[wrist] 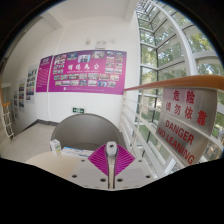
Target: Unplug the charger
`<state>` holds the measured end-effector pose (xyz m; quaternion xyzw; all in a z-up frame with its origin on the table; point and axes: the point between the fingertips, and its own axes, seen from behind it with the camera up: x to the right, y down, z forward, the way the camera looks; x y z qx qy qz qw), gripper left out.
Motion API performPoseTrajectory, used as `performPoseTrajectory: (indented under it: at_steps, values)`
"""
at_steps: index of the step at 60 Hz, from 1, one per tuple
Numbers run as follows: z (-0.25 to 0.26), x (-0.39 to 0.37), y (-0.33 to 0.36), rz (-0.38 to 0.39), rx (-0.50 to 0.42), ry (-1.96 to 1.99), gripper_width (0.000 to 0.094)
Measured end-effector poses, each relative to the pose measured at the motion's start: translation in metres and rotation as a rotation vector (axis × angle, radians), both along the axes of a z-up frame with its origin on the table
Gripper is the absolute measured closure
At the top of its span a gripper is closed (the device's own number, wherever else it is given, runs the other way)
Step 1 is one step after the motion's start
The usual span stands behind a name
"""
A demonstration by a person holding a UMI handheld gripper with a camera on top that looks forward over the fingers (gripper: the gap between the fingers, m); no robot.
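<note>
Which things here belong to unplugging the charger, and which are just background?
Job: gripper, fingers pointing toward the far wall; no charger or socket can be made out.

Just around: pink poster boards, green sign, red danger notice, windows.

1. You cannot pick out the charger for certain from the gripper view: it is too small or hidden.
2. The only candidate is a small pale grey-white piece (111, 149) sitting right at the tips of your gripper (111, 158), between its two magenta pads (100, 161). Its shape and pose are too unclear to tell.
3. Whether the pads actually press on that piece cannot be told.
</note>
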<state>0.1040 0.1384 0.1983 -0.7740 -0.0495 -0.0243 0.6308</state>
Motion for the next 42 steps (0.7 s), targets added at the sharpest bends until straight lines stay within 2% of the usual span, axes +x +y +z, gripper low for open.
performPoseTrajectory:
  at_steps: [3, 6, 10, 13, 16, 17, 23, 24, 31, 36, 42]
  values:
    - [0.044, 0.001, 0.008, 0.024, 0.059, 0.066, 0.0887]
    - [0.082, 0.014, 0.015, 0.011, 0.103, 0.090, 0.0887]
    - [0.100, 0.047, 0.018, -0.010, 0.127, 0.081, 0.0886]
    - [0.095, 0.074, 0.018, -0.030, 0.105, 0.062, 0.0887]
    - [0.073, 0.099, 0.017, -0.042, 0.055, 0.039, 0.0887]
    - [0.050, 0.117, 0.015, -0.039, 0.044, 0.028, 0.0886]
    - [-0.014, 0.143, 0.001, -0.049, -0.121, -0.034, 0.0886]
    - [-0.038, 0.155, 0.004, -0.043, -0.142, -0.042, 0.0885]
    - [-0.109, 0.154, -0.025, 0.003, -0.321, -0.029, 0.0883]
    - [-0.146, 0.157, -0.033, 0.020, -0.406, -0.002, 0.0880]
    - [-0.169, 0.156, -0.036, 0.026, -0.448, 0.004, 0.0869]
